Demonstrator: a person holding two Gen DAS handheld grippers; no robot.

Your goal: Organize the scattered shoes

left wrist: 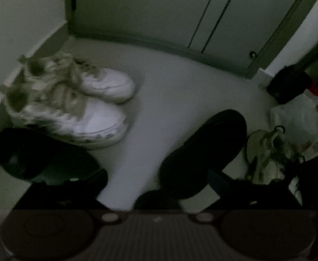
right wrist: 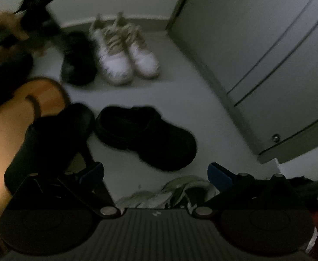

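A pair of white sneakers [left wrist: 71, 100] [right wrist: 124, 52] stands side by side against the left wall. One black shoe [left wrist: 39, 156] [right wrist: 78, 61] lies right beside them, next to my left gripper's left finger. My left gripper [left wrist: 156, 178] is open over bare floor. A second black shoe [left wrist: 202, 152] lies by its right finger. My right gripper [right wrist: 155, 171] is open, above a pale sneaker [right wrist: 176, 193] [left wrist: 265, 156]. A chunky black shoe [right wrist: 146, 134] lies just ahead of it on the floor.
Closed cupboard doors [left wrist: 159, 10] [right wrist: 268, 54] line the far side. A white plastic bag [left wrist: 300, 119] and dark items sit at the right. A person's bare leg [right wrist: 17, 119] with another black shoe [right wrist: 56, 134] beside it fills the left. A hand [right wrist: 8, 26] holds the left gripper.
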